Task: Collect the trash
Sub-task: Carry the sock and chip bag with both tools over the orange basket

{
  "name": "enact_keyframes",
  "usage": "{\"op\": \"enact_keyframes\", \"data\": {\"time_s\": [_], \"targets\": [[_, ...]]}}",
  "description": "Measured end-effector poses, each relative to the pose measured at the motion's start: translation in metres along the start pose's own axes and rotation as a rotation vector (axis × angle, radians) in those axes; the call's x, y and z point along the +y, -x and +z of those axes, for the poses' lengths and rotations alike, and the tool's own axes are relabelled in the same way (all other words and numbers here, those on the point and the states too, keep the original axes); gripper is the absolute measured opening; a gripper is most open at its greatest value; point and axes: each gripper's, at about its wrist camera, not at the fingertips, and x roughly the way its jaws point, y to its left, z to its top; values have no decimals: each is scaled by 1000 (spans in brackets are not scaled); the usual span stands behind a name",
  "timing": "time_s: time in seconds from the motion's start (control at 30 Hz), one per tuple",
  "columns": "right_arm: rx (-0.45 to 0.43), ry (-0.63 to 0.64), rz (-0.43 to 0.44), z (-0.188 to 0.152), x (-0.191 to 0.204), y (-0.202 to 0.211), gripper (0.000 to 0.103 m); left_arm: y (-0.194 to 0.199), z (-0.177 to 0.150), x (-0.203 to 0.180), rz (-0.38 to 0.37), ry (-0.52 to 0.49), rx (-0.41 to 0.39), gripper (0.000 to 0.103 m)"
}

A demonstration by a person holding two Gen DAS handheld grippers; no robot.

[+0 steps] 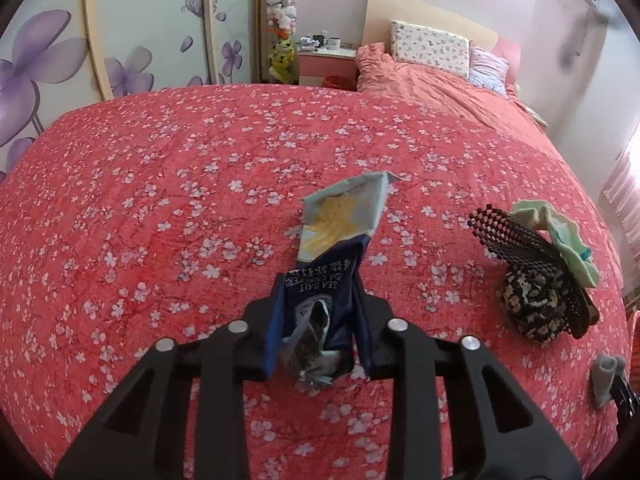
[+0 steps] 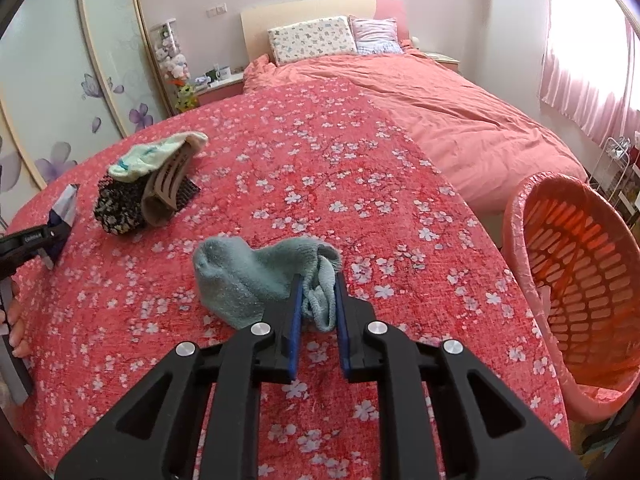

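Red floral bedspread [image 1: 160, 200] fills left wrist view. My left tongs [image 1: 320, 320] clamped on crumpled blue cracker wrapper [image 1: 336, 236], its top sticking up above bed. Sock pile [image 1: 540, 272] lies to right, well apart.

Right wrist view: my right tongs [image 2: 316, 304] pinch teal sock [image 2: 248, 276] at cuff. Orange basket [image 2: 520, 216] stands at bed edge, right.

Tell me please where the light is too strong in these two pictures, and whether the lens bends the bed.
Right wrist view: the window behind the pink curtain is washed out white, and the red bedspread bulges like a dome. Left wrist view: glare burns the right edge, the bedspread curves the same way, dark corners frame the picture, and the cracker wrapper stays sharp.
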Motion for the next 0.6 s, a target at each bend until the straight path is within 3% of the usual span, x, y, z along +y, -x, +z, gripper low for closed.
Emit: {"op": "enact_keyframes", "data": {"time_s": [0.27, 0.6], "targets": [[-56, -15, 29, 8, 0, 21, 15, 17, -10, 1, -31, -27, -16, 28], [-152, -65, 40, 19, -12, 56, 15, 65, -18, -26, -101, -66, -56, 27]]}}
